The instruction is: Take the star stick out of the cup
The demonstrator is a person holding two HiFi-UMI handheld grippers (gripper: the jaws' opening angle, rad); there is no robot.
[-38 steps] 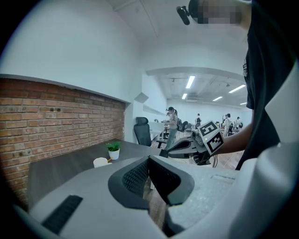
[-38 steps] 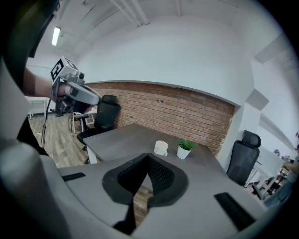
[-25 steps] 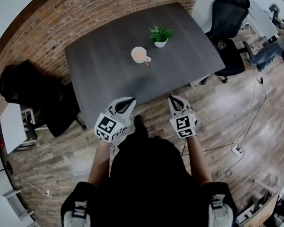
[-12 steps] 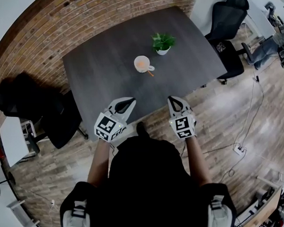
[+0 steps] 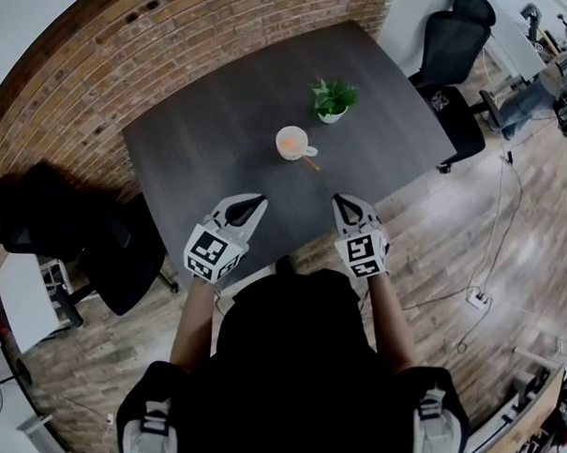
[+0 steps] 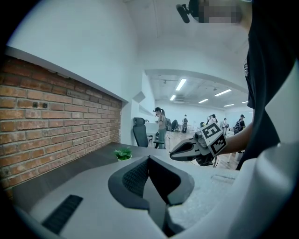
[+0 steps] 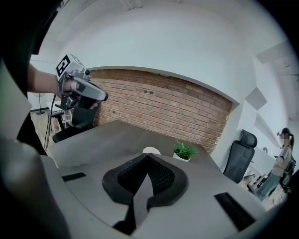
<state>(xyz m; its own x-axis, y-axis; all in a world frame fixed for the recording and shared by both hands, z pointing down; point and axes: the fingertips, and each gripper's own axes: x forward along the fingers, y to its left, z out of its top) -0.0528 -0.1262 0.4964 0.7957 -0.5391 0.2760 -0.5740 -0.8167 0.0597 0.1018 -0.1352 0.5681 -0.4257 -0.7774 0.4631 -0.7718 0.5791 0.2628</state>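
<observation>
A white cup (image 5: 292, 142) stands near the middle of the dark grey table (image 5: 203, 142), with something orange inside it. A short orange bit, probably the star stick (image 5: 311, 163), shows just beside the cup's handle. My left gripper (image 5: 257, 201) and right gripper (image 5: 342, 202) hover side by side over the table's near edge, well short of the cup. Both are shut with nothing between the jaws. In the right gripper view the cup (image 7: 151, 151) peeks just above the shut jaw tips (image 7: 148, 157). The left gripper view shows its shut jaw tips (image 6: 148, 158) but not the cup.
A small potted plant (image 5: 332, 99) stands just beyond the cup. A brick wall (image 5: 180, 29) runs along the table's far side. Black office chairs stand at the left (image 5: 40, 220) and far right (image 5: 455, 50). Cables (image 5: 488, 267) lie on the wooden floor at the right.
The table, cup and plant have shifted nearer and rightward in the head view as I step closer. Both grippers stay shut and now reach over the table's near edge.
</observation>
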